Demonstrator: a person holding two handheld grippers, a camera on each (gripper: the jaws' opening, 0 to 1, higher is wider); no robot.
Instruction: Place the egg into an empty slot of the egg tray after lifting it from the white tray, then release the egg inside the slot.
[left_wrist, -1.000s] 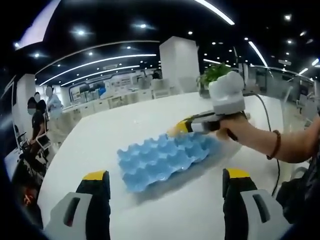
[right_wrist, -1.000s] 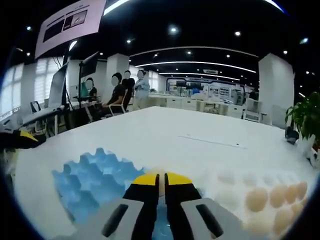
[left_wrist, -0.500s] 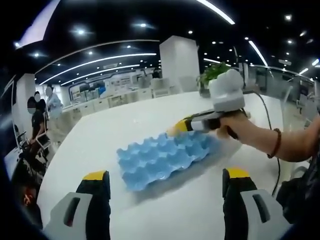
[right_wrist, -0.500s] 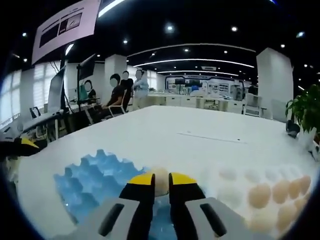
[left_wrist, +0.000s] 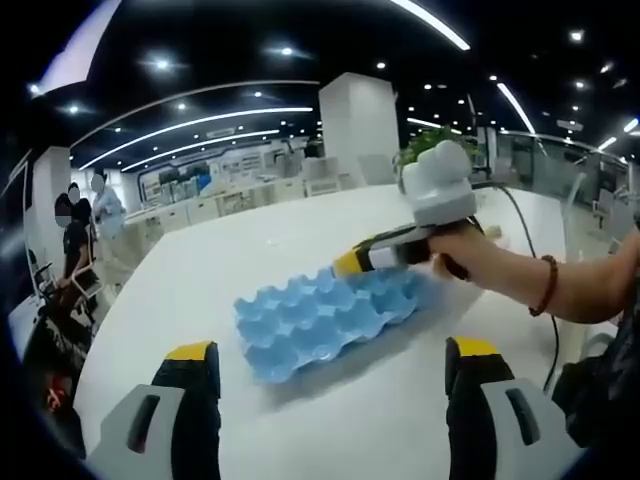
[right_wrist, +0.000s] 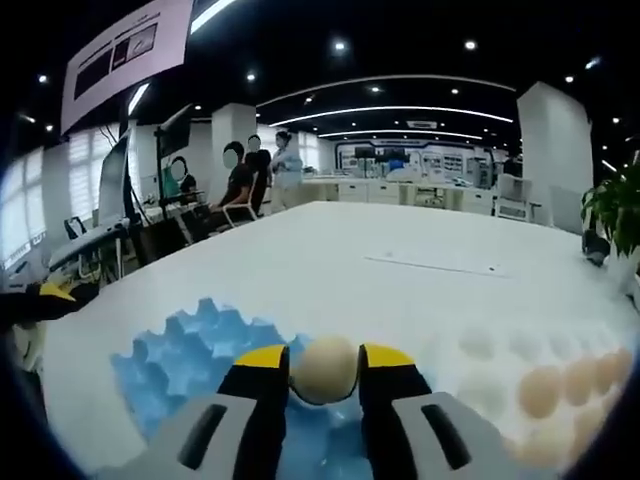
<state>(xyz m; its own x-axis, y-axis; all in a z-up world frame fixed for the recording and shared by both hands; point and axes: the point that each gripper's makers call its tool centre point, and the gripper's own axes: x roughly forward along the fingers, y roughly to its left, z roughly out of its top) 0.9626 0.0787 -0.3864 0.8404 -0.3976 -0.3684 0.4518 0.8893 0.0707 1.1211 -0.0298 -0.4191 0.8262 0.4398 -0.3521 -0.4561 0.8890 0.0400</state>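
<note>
Right gripper (right_wrist: 324, 365) – yellow-tipped jaws parted, pale beige egg (right_wrist: 324, 369) sitting between the tips; can't tell whether the pads touch it or have let go. In the right gripper view the egg is over the near edge of the blue moulded-pulp egg tray (right_wrist: 190, 355), whose cups spread toward 9–10 o'clock; I judge the drop point is directly below the tips, no sideways correction needed. The white moulded tray with the remaining eggs (right_wrist: 500, 375) lies at 3 o'clock, just beside the blue one. Left gripper (left_wrist: 330, 360) – jaws wide apart, empty, well back from the tray; in its view the right gripper reaches the tray's far side at 1 o'clock. Right is the nearer one by far.
</note>
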